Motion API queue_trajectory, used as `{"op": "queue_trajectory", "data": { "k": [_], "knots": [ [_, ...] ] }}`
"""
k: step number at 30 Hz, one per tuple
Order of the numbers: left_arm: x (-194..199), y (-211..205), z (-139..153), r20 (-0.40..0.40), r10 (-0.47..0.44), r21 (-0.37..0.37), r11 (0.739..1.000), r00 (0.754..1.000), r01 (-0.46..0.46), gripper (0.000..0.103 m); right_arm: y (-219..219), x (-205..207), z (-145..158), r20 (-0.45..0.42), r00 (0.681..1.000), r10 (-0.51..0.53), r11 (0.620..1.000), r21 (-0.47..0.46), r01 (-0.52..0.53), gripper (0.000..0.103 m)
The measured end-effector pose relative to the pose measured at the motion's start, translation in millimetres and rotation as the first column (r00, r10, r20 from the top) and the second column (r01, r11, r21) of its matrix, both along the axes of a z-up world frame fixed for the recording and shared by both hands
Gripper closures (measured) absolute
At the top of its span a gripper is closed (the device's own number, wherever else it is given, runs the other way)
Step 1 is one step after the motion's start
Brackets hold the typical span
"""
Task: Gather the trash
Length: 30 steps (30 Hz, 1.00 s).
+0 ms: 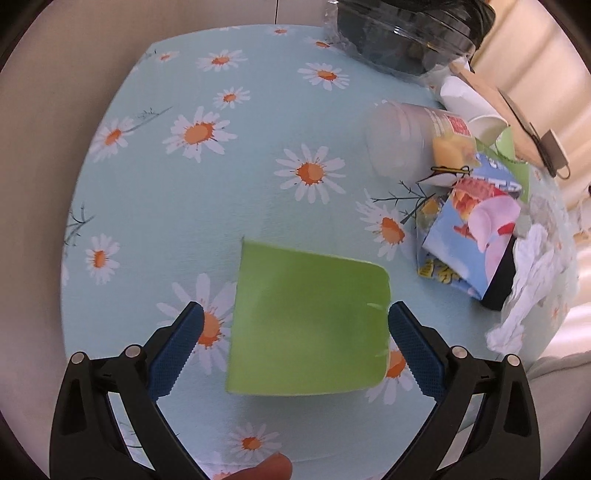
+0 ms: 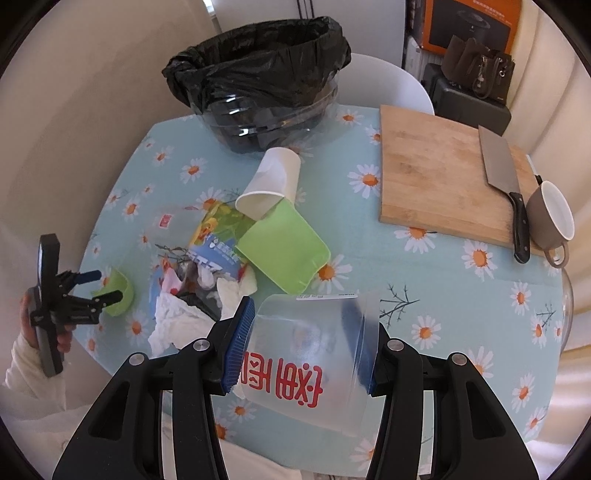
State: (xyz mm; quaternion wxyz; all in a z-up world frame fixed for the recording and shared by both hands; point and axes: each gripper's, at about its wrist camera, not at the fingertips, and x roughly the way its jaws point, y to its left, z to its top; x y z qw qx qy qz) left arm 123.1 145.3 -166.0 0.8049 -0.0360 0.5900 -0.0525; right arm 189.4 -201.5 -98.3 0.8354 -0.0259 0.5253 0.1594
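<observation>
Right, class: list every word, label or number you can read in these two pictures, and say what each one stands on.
Nothing can be quoted with certainty.
Nearest clear cup: large red Chinese characters, upside down, not legible to me; its white label strip is too small.
Blue packet: white characters, blurred.
Orange box: line of white print, too small.
Lying clear cup: red label, blurred.

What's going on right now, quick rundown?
Left gripper open, straddling green cup. Right gripper shut on clear cup. Bin beyond trash pile; nothing blocking.
</observation>
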Motion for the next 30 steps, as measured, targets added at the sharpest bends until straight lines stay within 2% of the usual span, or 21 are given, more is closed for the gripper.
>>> {"op": "queue_trajectory", "data": {
  "k": [10, 14, 20, 22, 23, 30],
  "knots": [
    [6.6, -0.1, -2.0, -0.021, -0.056, -0.042, 0.998, 0.998, 0.055, 0.006, 5.8, 5.7, -11.5, -0.041, 0.999, 0.009, 1.000, -0.004, -0.009, 0.057],
    [9.4, -6.9, -10.4, -0.047, -0.101, -0.005, 0.995, 0.994, 0.101, 0.006, 6.1, 7.7, -13.6, -0.043, 0.999, 0.004, 1.000, -0.003, -0.004, 0.057],
    [16.8, -16.7, -20.6, -0.057, -0.106, 0.063, 0.992, 0.993, 0.109, 0.006, 4.8, 10.5, -12.2, -0.041, 0.999, 0.001, 1.000, 0.000, -0.001, 0.057],
    [19.2, -19.7, -21.7, -0.037, -0.102, 0.120, 0.987, 0.994, 0.106, 0.012, 3.6, 11.5, -11.8, -0.038, 0.999, -0.001, 1.000, -0.003, 0.001, 0.057],
    [19.8, -21.1, -21.9, -0.032, -0.103, 0.132, 0.986, 0.994, 0.106, 0.021, 2.8, 11.6, -11.6, -0.037, 0.999, -0.003, 1.000, -0.003, 0.003, 0.057],
    [22.3, -22.5, -18.0, -0.036, -0.089, 0.094, 0.991, 0.995, 0.092, 0.021, -1.4, 8.0, -11.9, -0.040, 0.999, -0.004, 1.000, 0.010, 0.004, 0.057]
  ]
}}
